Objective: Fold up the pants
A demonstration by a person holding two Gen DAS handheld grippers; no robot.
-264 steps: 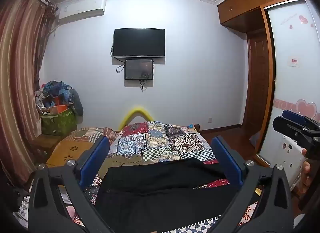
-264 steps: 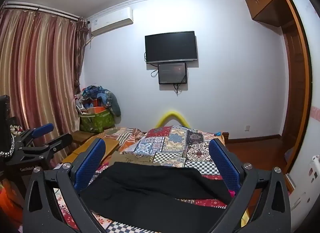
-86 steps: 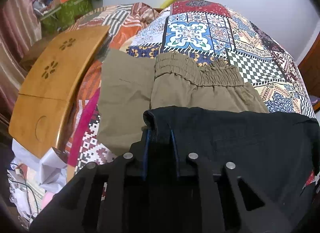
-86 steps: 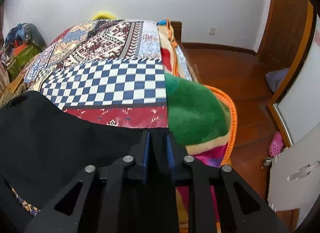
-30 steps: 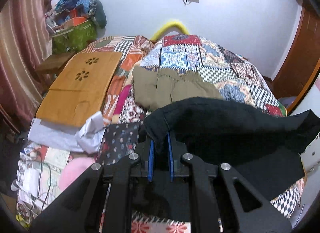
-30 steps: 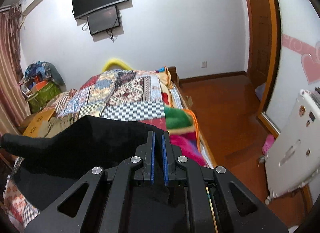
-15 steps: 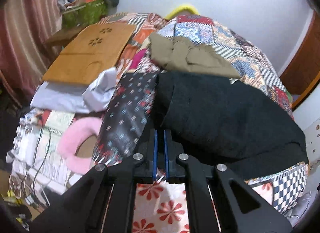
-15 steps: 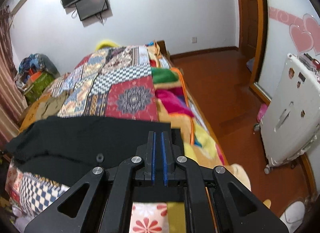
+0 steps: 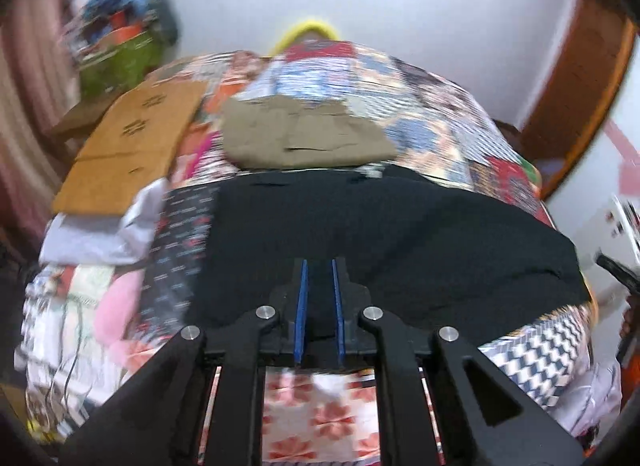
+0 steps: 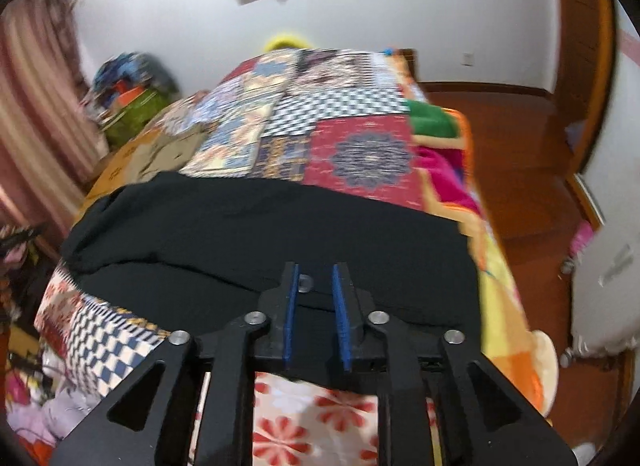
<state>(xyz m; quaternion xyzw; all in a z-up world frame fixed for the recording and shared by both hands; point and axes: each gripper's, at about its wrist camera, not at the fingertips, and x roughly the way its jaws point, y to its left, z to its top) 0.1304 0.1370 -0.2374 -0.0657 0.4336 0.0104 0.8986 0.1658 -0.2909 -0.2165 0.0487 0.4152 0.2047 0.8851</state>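
— Where are the black pants [image 9: 400,234]?

— Spread flat across the near end of the bed [image 10: 360,153], on the patchwork quilt, just in front of the khaki pants [image 9: 304,141].

— And the claws?

— The left claw [image 9: 319,302] and right claw [image 10: 314,302] each hover at the pants' near edge, pads slightly apart, gripping nothing. A button [image 10: 305,281] shows between the right one's pads.
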